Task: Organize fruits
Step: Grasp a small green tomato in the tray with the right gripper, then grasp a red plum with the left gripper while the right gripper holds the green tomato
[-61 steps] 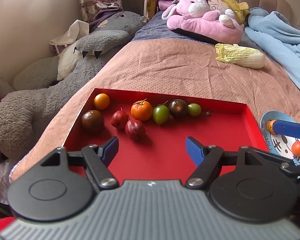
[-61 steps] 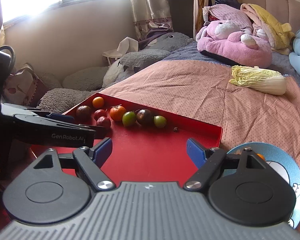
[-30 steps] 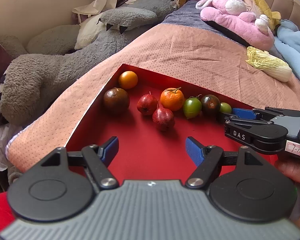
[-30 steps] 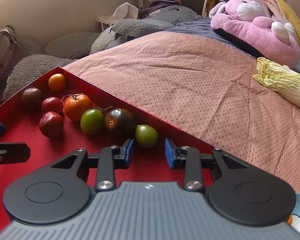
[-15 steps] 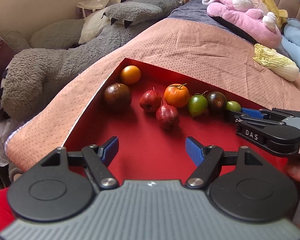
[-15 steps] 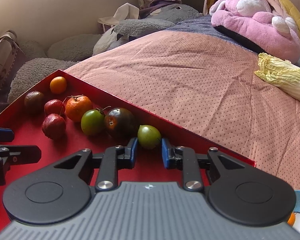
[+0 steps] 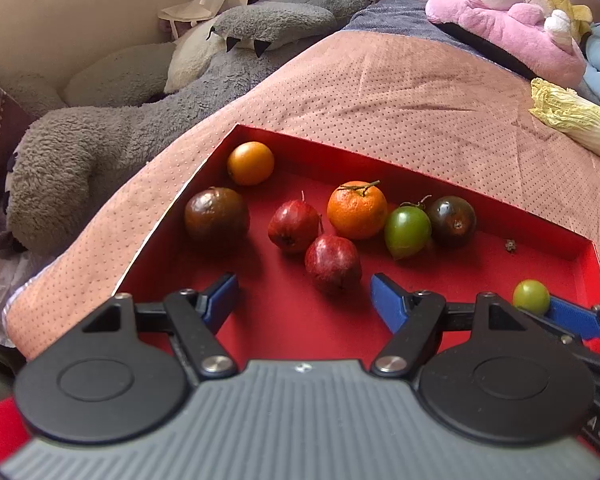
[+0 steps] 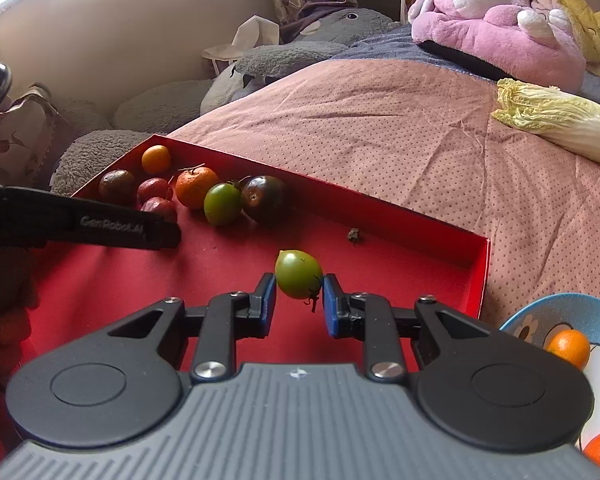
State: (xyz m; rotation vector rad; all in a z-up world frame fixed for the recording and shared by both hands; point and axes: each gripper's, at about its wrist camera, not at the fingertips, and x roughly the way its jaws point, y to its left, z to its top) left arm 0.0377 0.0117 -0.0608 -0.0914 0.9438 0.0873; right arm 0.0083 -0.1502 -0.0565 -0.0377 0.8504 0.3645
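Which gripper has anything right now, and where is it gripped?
The right gripper is shut on the small green tomato, its blue pads pinching the fruit's two sides. The left gripper is open and empty.

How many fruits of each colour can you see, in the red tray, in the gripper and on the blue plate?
Orange: 4, two in the red tray, two on the blue plate
Dark brown: 2
Red: 2
Green: 2, one in the tray, one small green fruit held by the right gripper
Total: 10
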